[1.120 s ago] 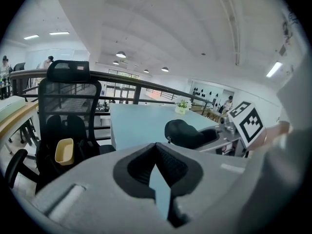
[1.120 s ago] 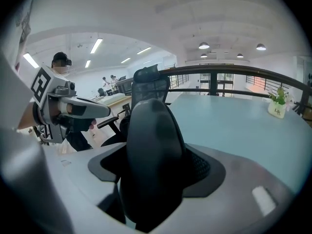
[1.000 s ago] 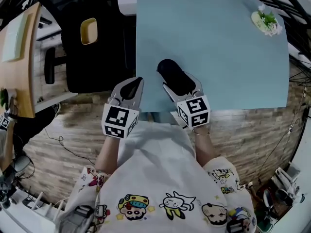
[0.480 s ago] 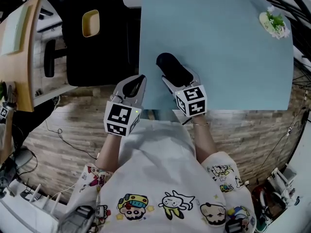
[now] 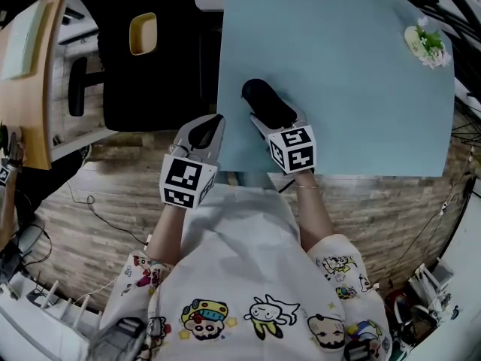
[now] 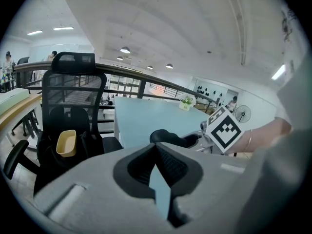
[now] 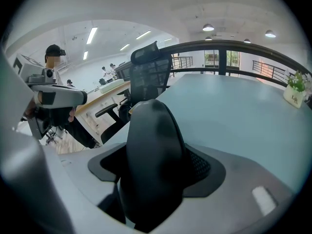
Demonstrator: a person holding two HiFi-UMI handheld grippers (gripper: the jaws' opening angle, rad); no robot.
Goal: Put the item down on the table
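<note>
Table spreads ahead of the right fingers. Black office chair is beyond the left gripper, whose jaws are closed and empty. Right gripper jaws are wide, clamped on the black rounded item, which pokes past the fingertips over the table; tabletop contact unclear. Small plant is far ahead-right.

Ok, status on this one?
Right hand-held gripper shut on black item, over table's near edge. Left hand-held gripper shut, empty. Potted plant far off.

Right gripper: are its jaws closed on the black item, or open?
Closed: the black item fills the gap, pads pressing its sides.
</note>
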